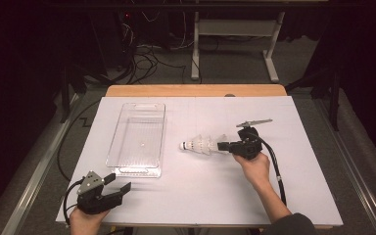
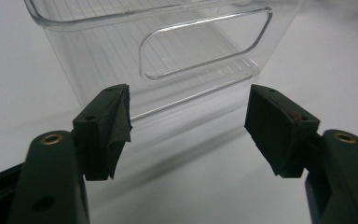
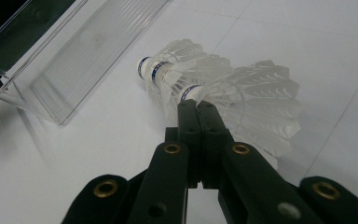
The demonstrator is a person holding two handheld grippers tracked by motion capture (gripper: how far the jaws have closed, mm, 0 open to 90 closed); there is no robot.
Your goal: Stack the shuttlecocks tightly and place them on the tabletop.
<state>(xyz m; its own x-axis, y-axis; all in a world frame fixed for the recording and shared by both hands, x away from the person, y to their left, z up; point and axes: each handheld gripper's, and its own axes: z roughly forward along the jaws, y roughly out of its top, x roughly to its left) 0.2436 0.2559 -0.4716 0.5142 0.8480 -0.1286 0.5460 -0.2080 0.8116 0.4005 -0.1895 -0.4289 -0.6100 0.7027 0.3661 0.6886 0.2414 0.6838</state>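
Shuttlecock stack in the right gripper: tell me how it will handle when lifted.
The shuttlecock stack is thin white feathers, so probably very light and easily crushed. The right gripper pinches one skirt edge, so the nested pieces may sag or slide apart.

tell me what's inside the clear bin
Nothing lies inside the clear bin; its ribbed floor shows bare through the walls. The shuttlecocks are outside it, on the table, held by the right gripper.
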